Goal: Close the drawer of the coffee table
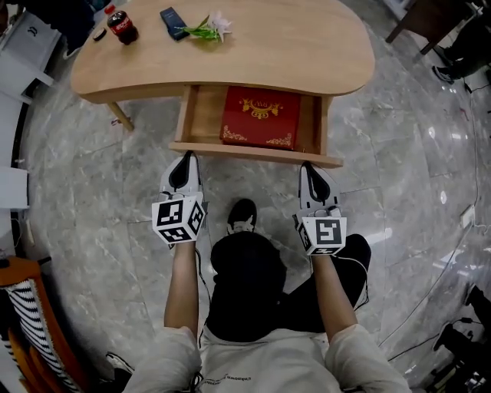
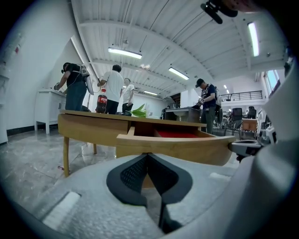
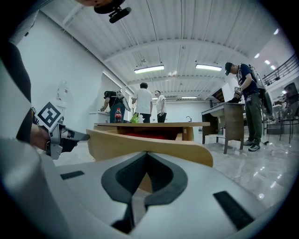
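Note:
The wooden coffee table (image 1: 307, 46) has its drawer (image 1: 257, 153) pulled out toward me, with a red box (image 1: 261, 117) lying inside. My left gripper (image 1: 184, 160) is shut, its tip just short of the drawer front's left part. My right gripper (image 1: 308, 169) is shut too, its tip at the drawer front's right part. In the left gripper view the curved drawer front (image 2: 177, 145) fills the middle just beyond the shut jaws. The right gripper view shows the same front (image 3: 149, 145) close ahead. Whether either tip touches the wood I cannot tell.
On the tabletop stand a cola bottle (image 1: 122, 26), a dark flat case (image 1: 173, 23) and a green plant sprig (image 1: 207, 29). A striped chair (image 1: 31, 322) is at the lower left. Several people (image 2: 113, 91) work at benches behind the table. My knees and a shoe (image 1: 242, 216) lie between the grippers.

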`<state>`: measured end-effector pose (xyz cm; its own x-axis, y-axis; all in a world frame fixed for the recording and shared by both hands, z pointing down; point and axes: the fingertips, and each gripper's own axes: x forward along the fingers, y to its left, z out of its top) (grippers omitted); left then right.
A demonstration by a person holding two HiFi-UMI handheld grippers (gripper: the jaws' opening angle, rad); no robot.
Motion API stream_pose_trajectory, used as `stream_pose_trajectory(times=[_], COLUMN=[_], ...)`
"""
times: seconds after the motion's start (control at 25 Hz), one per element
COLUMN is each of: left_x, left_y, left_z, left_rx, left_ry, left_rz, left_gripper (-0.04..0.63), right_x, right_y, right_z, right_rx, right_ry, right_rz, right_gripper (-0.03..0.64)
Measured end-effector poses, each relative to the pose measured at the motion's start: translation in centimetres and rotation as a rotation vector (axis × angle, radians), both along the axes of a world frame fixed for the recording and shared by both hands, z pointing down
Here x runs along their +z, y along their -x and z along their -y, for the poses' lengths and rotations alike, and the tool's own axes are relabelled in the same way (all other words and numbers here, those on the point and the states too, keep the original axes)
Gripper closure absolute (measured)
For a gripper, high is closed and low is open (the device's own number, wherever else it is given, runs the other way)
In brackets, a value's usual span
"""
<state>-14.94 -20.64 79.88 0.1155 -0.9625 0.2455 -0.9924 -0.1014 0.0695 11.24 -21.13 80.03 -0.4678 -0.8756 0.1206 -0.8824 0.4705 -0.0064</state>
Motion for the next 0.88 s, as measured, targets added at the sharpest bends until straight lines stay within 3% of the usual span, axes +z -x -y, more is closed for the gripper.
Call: stream_pose_trajectory(times=[0.56,0.88], left_x=[-1.5,-1.6], left_y=[0.7,0.9], left_z=[1.5,2.8], left_rx=[-0.033,-0.026], left_ry=[-0.026,-0.021], left_rz=[-0.054,-0.025], left_gripper=[0.586,0.586], right_x=[-1.6,-1.6], right_y=[0.5,0.6], right_z=[0.7,2.0], right_rx=[-0.003,-0.003], right_ry=[-0.026,0.011], right_rz=[0.019,0.033], right_gripper=[0.601,0.601])
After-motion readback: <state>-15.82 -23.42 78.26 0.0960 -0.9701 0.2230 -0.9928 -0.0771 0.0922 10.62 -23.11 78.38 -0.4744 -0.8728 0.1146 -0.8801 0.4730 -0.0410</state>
